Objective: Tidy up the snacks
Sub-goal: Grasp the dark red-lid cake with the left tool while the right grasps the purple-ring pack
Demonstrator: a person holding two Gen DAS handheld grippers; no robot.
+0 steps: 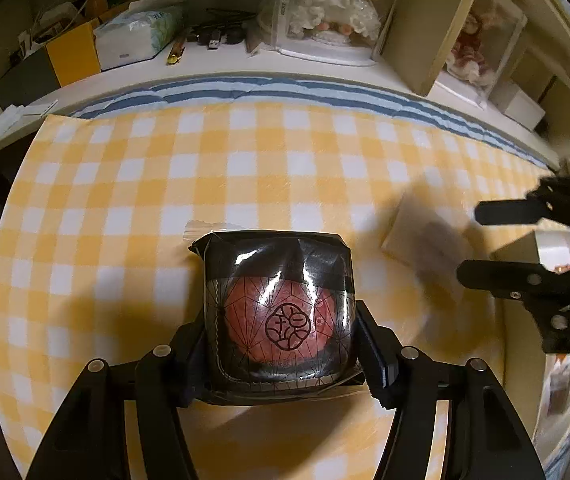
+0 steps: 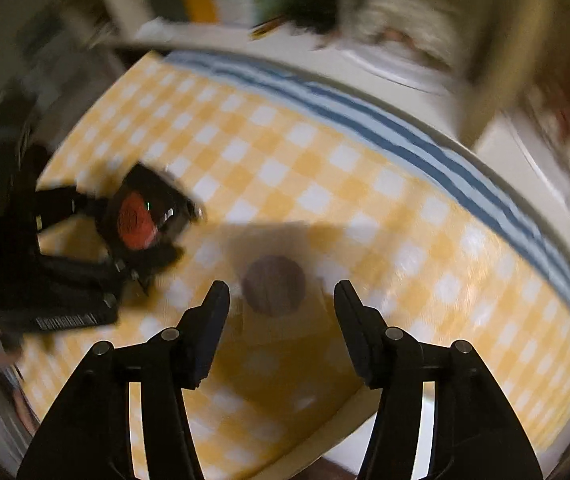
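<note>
Left gripper [image 1: 281,344]: pinching black snack packet [image 1: 279,312], near centre of checked cloth [image 1: 125,184] | Right gripper [image 2: 281,300]: spread, nothing held, over blurred pale packet [image 2: 273,284] to the right

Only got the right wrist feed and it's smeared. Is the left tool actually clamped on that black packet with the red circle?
Observer: Yes. In the left wrist view, both pads of the left tool press the sides of the black packet.
Operator: Any print on it?
Observer: A dark round emblem sits on the red disc, with thin lines radiating around it.
Operator: And the brown blur ahead of my tool?
Observer: From the left it reads as a pale flat packet on the checked cloth, at the tips of the right tool, which is open and not gripping it.
</note>
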